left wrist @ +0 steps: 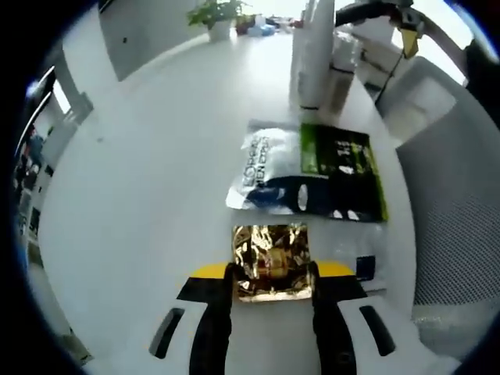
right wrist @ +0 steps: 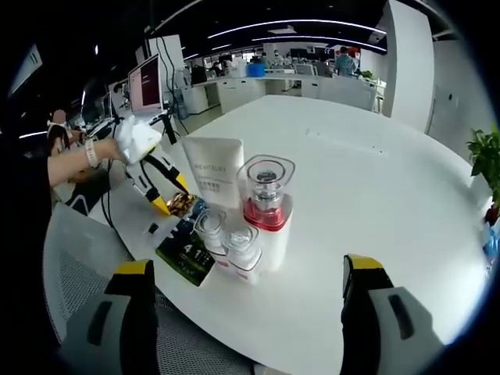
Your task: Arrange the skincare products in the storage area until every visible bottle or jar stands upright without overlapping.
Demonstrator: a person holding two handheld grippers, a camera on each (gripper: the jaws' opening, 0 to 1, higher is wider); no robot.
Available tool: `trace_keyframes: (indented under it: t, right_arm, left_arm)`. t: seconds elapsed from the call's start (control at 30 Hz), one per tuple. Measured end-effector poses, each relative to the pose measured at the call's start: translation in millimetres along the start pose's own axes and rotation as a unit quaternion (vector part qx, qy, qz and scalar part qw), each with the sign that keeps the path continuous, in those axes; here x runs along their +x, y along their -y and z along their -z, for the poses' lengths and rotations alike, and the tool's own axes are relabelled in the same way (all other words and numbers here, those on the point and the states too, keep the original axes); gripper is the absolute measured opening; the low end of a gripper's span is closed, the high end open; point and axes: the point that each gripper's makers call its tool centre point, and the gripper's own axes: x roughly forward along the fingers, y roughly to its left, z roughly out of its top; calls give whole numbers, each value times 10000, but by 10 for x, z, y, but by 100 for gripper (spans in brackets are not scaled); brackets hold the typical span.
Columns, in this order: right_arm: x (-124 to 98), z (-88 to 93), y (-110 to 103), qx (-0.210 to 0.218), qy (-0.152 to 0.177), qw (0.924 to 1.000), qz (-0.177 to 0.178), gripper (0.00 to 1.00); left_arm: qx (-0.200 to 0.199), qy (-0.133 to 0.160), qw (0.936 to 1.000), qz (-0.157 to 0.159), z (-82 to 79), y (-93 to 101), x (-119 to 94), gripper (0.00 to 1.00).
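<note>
While the left gripper (left wrist: 270, 283) is seen from its own camera, its two jaws are found pressed against the two sides of a gold foil sachet (left wrist: 270, 262), which is gripped between them just above the white table (left wrist: 141, 195). At twelve o'clock from the sachet, a silver and dark blue pouch (left wrist: 266, 173) is laid flat on the table, and a green and black packet (left wrist: 344, 172) is laid against its three o'clock side, partly overlapping it. A small clear packet with a blue mark (left wrist: 363, 262) is seen at three o'clock from the sachet. Farther off at twelve o'clock, a tall white tube (left wrist: 316, 51) is stood upright.

In the right gripper view, the right gripper (right wrist: 250, 289) is held with its jaws wide apart and nothing between them. Near the middle, a white tube (right wrist: 215, 170) is stood upright, with a clear-capped bottle with a red band (right wrist: 267, 205) at its three o'clock side. Two small clear-capped bottles (right wrist: 226, 238) are stood close together at seven o'clock from the red-banded bottle. The flat packets (right wrist: 183, 254) are seen at nine o'clock from these. At ten o'clock, the left gripper (right wrist: 173, 205) is carried by a gloved hand (right wrist: 137, 139), with the gold sachet (right wrist: 181, 205) at its tips.
</note>
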Motion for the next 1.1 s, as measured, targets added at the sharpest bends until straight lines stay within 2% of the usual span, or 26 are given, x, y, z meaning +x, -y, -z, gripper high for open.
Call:
trace_keyframes:
  t: [0.37,0.77,1.1]
  right_arm:
    - [-7,40,49,41,-26,10000,29,99]
    - [-13,45,90,65,-28,10000,70,99]
    - [-18,49,111,73,-16,9999,87,99]
  left_arm:
    - [327,-224,9990,181,-27,2,14,39]
    - [645,-284,9970,335,-68,20,34,37]
    - [546,-307,9978,198,-79,-45,47,44]
